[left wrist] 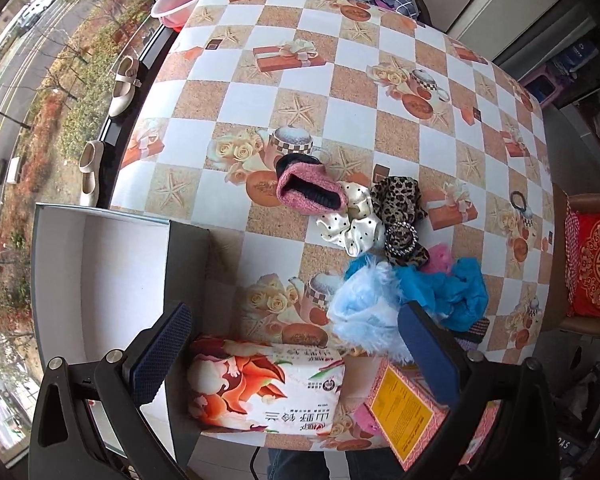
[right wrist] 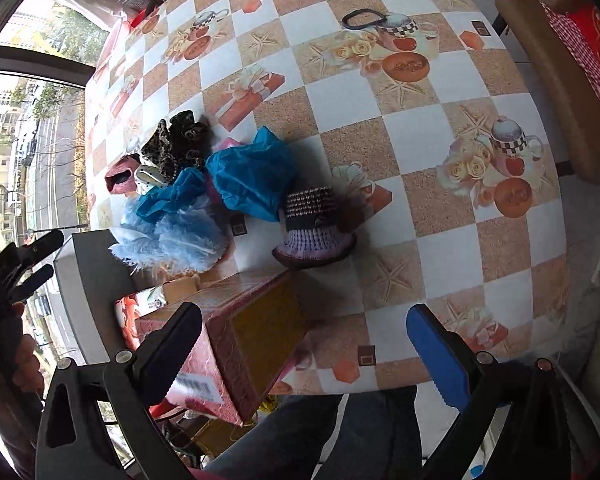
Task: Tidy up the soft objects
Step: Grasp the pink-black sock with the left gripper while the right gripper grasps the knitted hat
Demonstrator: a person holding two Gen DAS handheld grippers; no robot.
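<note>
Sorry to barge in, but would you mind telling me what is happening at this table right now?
A person holds a gripper in each hand over a patterned table, about to sort a pile of soft items. The left gripper and right gripper are both open and empty. The fluffy light-blue piece, blue cloth, scrunchies and knitted hat lie loose. The open box at the left looks empty.

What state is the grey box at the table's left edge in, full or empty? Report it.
Empty as far as visible. The grey box stands open, showing bare white inner walls; its lowest part is hidden behind the left hand-held gripper.
</note>
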